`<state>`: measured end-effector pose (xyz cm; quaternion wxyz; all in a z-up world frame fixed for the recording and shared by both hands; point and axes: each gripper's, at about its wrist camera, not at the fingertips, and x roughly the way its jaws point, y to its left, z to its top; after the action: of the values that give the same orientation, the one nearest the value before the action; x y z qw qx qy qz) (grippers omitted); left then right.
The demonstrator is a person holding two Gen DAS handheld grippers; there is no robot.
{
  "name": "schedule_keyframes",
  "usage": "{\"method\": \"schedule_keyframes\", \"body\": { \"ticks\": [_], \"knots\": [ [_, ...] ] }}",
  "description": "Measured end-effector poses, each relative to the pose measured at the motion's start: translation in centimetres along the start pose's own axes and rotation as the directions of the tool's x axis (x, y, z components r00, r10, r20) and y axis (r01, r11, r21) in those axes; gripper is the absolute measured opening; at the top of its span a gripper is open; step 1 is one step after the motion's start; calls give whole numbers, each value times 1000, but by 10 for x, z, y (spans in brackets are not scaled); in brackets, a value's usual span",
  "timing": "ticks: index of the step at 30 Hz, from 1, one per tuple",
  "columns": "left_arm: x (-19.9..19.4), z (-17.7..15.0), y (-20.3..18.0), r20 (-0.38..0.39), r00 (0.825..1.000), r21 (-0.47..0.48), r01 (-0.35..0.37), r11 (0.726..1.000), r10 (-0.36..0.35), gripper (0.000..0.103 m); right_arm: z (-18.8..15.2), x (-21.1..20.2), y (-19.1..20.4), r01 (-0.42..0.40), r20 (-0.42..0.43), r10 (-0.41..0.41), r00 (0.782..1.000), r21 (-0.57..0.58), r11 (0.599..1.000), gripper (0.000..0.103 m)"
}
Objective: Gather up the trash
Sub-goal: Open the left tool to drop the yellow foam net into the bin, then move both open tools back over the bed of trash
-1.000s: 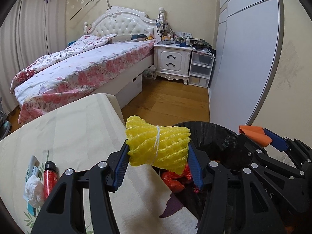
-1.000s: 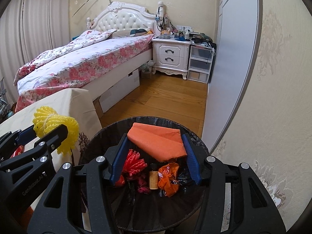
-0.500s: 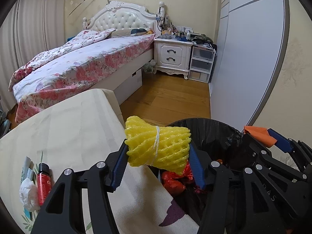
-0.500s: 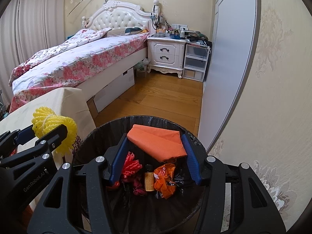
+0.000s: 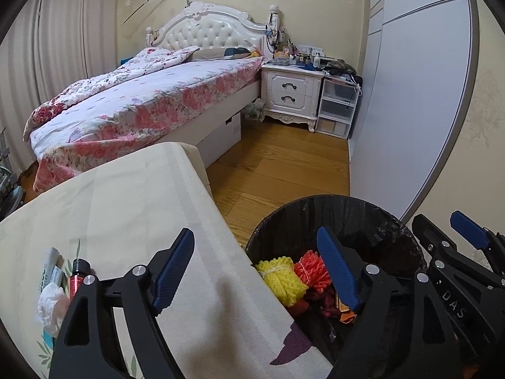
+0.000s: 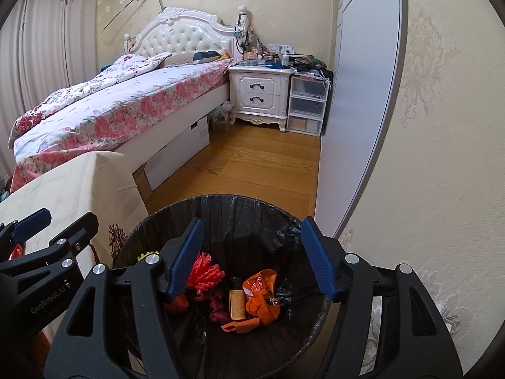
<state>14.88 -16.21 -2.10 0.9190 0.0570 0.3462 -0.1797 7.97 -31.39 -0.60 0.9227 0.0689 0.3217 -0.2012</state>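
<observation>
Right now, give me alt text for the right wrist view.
The right tool, empty and opening, hangs over a black-lined bin holding a red net, a small brown bottle and orange wrappers. A bed and nightstand stand behind.

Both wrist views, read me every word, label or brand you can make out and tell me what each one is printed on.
"GenRobot.AI": on the black body of the left gripper, right wrist view.
"DAS": partial lettering on the black body of the right gripper, left wrist view; the rest is cut off.
Label on the small brown bottle in the trash bin: too blurred to read.
Print on the packet on the table: too blurred to read.
</observation>
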Motion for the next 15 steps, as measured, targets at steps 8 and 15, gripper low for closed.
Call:
{"method": "schedule_keyframes", "body": {
  "ticks": [8,15],
  "knots": [
    [-20,-1,15,18,999,-36,-30,999,31,79,0,-6,1,-12,1,12,1000,6,1000,73],
    [-44,-8,39,29,997,-59,-74,996,75,79,-2,-13,17,-49,-5,49,999,-17,999,73]
  ]
}}
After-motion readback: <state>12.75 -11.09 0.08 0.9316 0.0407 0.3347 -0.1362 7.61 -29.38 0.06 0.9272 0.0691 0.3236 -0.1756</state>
